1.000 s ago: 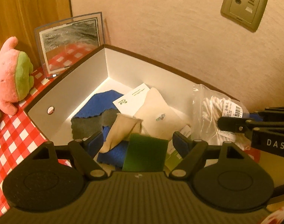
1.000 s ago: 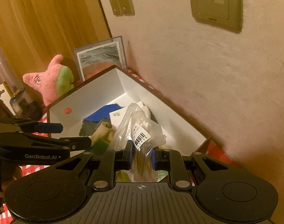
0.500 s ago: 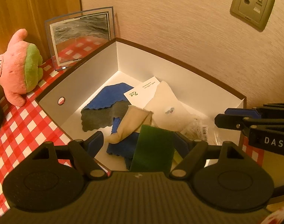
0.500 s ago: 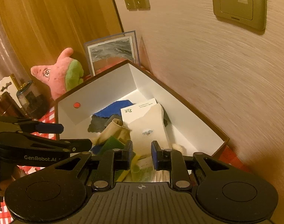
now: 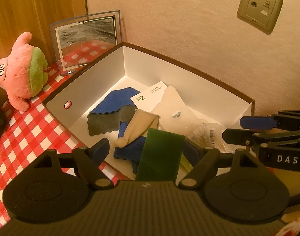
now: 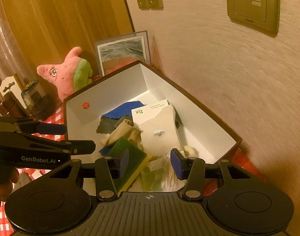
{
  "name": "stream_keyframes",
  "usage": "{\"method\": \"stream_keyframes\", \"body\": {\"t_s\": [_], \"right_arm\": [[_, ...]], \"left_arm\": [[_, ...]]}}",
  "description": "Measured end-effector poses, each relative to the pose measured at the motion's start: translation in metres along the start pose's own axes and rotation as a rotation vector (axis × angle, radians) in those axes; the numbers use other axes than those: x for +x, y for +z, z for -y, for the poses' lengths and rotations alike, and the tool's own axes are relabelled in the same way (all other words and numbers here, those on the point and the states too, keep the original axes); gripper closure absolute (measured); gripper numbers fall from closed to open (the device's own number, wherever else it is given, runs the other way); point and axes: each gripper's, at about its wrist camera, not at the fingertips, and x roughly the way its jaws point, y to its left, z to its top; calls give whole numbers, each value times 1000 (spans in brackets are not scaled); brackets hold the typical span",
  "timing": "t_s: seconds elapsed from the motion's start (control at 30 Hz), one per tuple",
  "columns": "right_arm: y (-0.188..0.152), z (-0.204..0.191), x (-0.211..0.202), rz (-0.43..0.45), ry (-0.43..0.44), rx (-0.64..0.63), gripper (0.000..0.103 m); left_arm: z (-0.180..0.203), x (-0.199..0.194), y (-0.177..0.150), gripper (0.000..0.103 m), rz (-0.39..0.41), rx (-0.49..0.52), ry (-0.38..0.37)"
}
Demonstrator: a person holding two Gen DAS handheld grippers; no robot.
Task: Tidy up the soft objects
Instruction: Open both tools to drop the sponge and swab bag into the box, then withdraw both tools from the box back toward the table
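A white box [image 5: 102, 76] [image 6: 189, 110] holds a blue cloth [image 5: 118, 100], a grey cloth [image 5: 104, 122], a beige sock [image 5: 138, 127], a cream sock [image 6: 159, 129], a green sponge [image 5: 161, 157] [image 6: 126, 157] and a clear bag of cotton swabs [image 5: 207, 135] [image 6: 169, 177]. My left gripper [image 5: 146, 153] is open above the sponge at the box's near edge. My right gripper [image 6: 150, 163] is open and empty just above the bag. It shows at the right in the left wrist view [image 5: 254, 129].
A pink and green plush star [image 5: 19, 70] [image 6: 69, 74] lies on the red checked tablecloth [image 5: 21, 133] left of the box. A framed picture [image 5: 86, 41] leans on the wall behind. Dark jars [image 6: 33, 100] stand far left. The wall is close behind the box.
My right gripper opened and let go of the swab bag, which now lies in the box. Both grippers have pulled back and up.
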Motion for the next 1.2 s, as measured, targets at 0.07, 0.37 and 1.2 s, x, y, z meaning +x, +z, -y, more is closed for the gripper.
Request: {"method": "stream_keyframes", "body": {"t_s": [0.07,0.37,1.2], "right_arm": [[-1,-2,-1,-1,-2,-3,52],[-7,-18,-11,19,1,-31,46],[-48,-85,-50,16,108,-109,44]], "left_arm": [[0,-3,-2,24,3,-3,2],[-11,-26,-14,24,29,-33,17],[-68,-126,-98,24,81,-139,115]]}}
